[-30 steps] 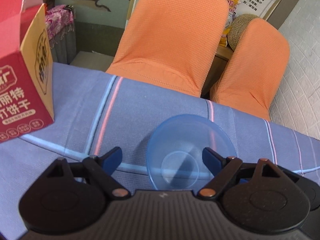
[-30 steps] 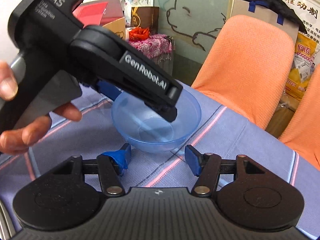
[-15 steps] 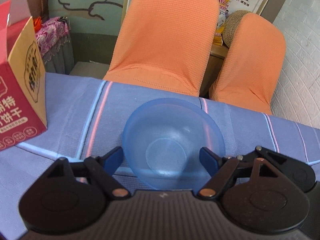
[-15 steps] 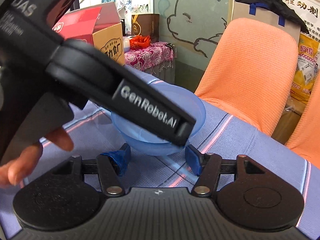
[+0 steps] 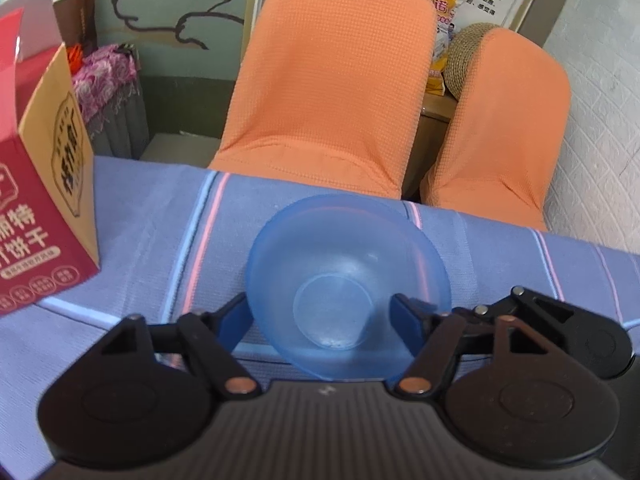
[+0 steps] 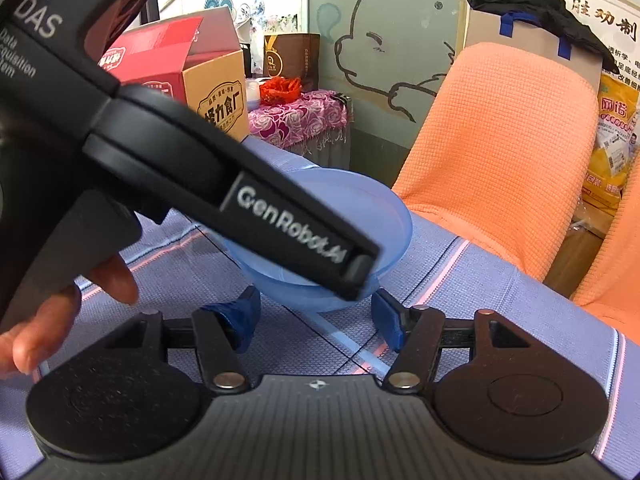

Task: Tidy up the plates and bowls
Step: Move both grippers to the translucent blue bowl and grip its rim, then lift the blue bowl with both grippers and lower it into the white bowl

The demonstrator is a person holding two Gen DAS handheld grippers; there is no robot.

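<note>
Translucent blue plastic bowl (image 5: 347, 280), round and smooth, tilted on striped woven bench cloth (image 5: 152, 232), left gripper (image 5: 320, 320) jaws just closing against its sides, right gripper (image 6: 316, 316) jaws spread, empty.

Left tongs (image 6: 360, 276) over blue bowl (image 6: 394, 216); right tongs (image 6: 316, 316) open, empty

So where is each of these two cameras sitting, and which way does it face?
Left wrist view: on the left claw, looking down its fingers at the blue bowl between them; its jaws have just been closing.
Right wrist view: on the right claw, facing the tablecloth; the left claw's body and a hand cross it.
Shared: bowl, red box, orange chairs.
</note>
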